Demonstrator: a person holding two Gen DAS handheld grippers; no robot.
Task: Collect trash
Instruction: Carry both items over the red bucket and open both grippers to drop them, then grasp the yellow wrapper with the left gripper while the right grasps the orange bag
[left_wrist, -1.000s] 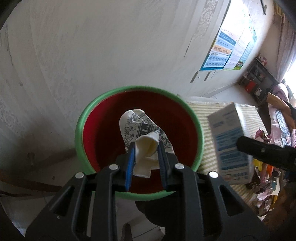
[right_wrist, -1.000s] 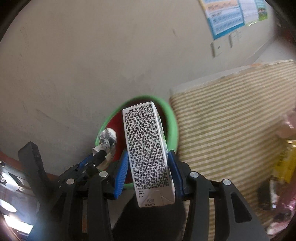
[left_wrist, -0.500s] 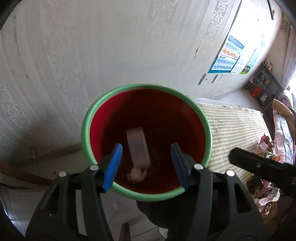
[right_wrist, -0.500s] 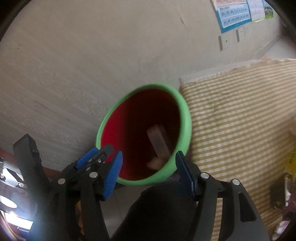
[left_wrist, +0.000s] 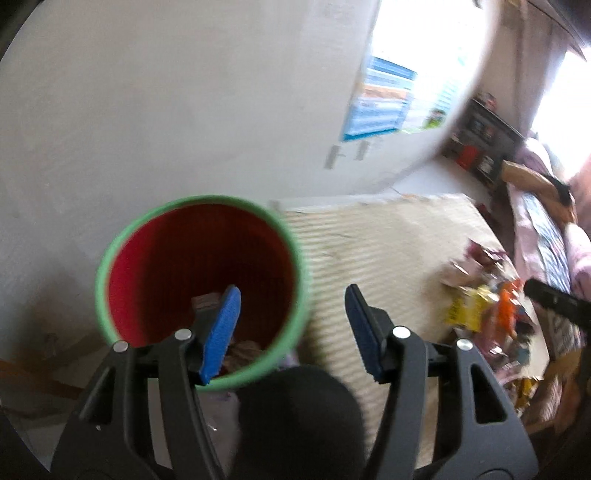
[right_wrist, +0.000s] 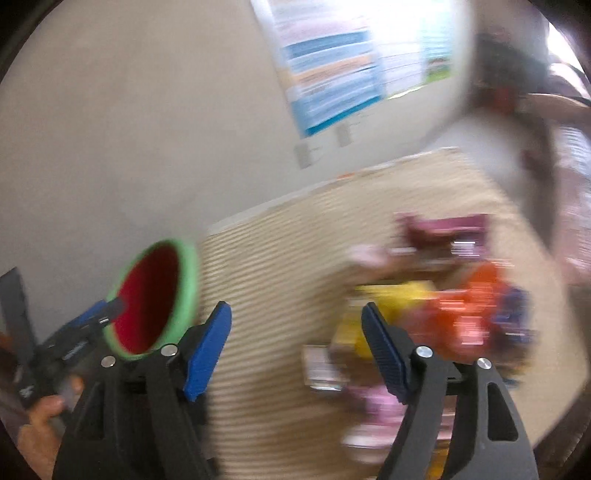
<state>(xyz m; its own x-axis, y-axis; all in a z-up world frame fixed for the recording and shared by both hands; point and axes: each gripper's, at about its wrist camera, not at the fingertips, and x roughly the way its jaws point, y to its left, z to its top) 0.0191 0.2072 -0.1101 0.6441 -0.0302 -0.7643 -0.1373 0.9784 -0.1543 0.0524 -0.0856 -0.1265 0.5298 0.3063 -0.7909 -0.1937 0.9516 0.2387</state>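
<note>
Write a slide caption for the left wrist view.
Left gripper, jaws opening and empty, above the red bin beside the striped mat.

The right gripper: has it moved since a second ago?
Yes. The right gripper has swung away from the red bin, now at the view's left, toward the wrapper pile on the striped mat. Its jaws are opening, empty.

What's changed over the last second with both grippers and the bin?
Both let go: the crumpled paper and the carton dropped into the red bin. The left gripper and right gripper are empty, jaws opening, swinging away toward the wrapper pile. The bin stayed beside the striped mat.
</note>
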